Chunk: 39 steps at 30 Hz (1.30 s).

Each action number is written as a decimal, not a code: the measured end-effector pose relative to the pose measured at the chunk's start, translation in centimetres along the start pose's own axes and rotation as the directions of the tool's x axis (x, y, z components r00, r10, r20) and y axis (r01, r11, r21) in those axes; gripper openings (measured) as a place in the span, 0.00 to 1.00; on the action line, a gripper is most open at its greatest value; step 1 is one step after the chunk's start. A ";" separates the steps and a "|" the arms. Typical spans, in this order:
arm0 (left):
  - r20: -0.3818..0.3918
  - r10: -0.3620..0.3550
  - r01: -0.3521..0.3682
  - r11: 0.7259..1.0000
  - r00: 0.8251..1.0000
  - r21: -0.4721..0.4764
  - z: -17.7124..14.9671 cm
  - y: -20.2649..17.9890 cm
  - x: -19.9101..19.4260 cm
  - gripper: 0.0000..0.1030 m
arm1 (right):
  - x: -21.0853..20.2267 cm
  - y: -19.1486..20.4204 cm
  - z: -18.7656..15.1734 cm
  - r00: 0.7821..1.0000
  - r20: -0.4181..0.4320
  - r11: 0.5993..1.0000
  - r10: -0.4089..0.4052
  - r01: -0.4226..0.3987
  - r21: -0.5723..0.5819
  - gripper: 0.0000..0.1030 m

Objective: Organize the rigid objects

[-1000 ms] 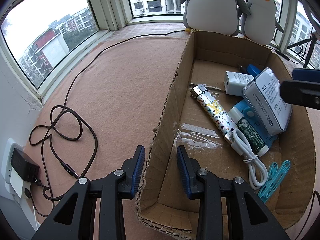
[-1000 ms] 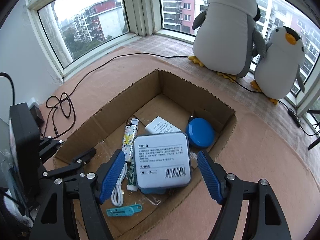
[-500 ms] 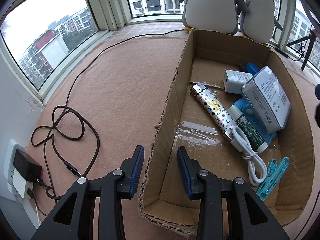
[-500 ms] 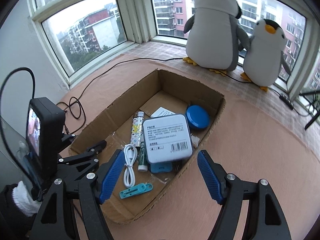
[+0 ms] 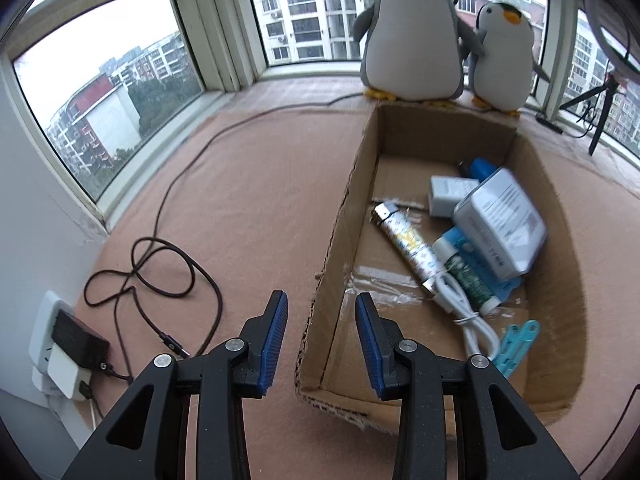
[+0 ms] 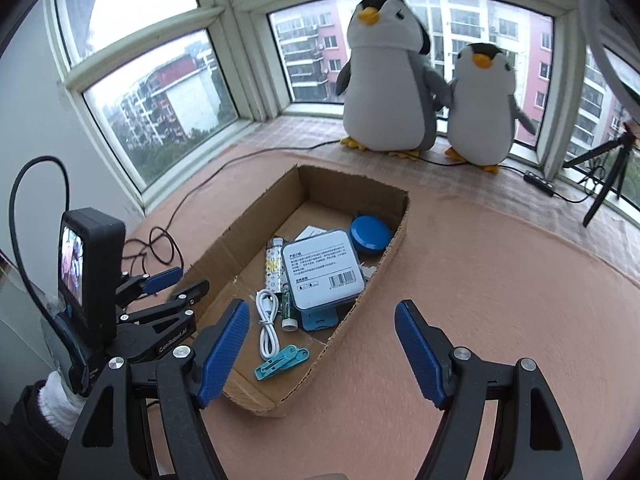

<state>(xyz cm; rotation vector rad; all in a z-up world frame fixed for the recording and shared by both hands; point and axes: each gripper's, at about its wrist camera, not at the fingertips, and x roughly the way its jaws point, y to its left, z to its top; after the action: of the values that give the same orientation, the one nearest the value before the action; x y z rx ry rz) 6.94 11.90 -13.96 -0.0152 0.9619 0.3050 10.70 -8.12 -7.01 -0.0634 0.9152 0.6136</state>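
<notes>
Left tongs (image 5: 321,334): mine, jaws opening, straddling the near left wall of the cardboard box (image 5: 560,256) with nothing pressed between the pads; one pad outside the box, one inside.
Right tongs (image 6: 322,354): mine, spread wide and empty, hovering over the near right corner of the box, left pad above the box floor, right pad above the bare surface.
Cardboard box: open-topped, lying on the pinkish cloth-covered tabletop (image 6: 500,280), long axis running from near to far.
White tin (image 6: 323,269): largest thing inside, label and barcode up, resting tilted on a light blue item at the right side of the box.
Blue round lid (image 6: 370,235): just beyond the tin, near the far right corner.
Patterned lighter (image 5: 408,242): lying diagonally on the box floor, left of the tin.
White cable (image 6: 267,324): coiled, near the lighter's near end, beside a small green tube (image 6: 287,307).
Teal clip (image 6: 282,362): nearest item in the box, flat on the floor.
Plush penguins (image 6: 386,80): two, standing on the far ledge by the window.
Black cord (image 5: 160,264): looped on the tabletop left of the box.
</notes>
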 end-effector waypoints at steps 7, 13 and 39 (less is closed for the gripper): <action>0.067 -0.019 0.019 1.000 0.998 0.007 0.4 -0.3 -4.0 0.48 | -2.3 0.2 -0.2 0.999 0.041 1.000 -0.001 0.000 0.024 0.70; 0.097 -0.037 0.034 0.999 0.995 0.025 0.0 -0.8 -7.0 0.63 | -3.5 0.4 -0.8 0.998 0.055 0.999 -0.025 0.023 0.035 0.70; 0.148 -0.054 0.051 0.998 0.988 0.022 0.1 -0.8 -11.2 0.93 | -7.9 -0.2 -2.7 0.986 0.122 0.989 -0.116 0.103 0.107 0.84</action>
<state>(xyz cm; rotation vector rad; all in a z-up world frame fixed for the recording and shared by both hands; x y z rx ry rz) 1.24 8.36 -4.97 -0.0011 0.8153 0.2450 5.33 -12.85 -2.76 0.0154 0.8116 0.4631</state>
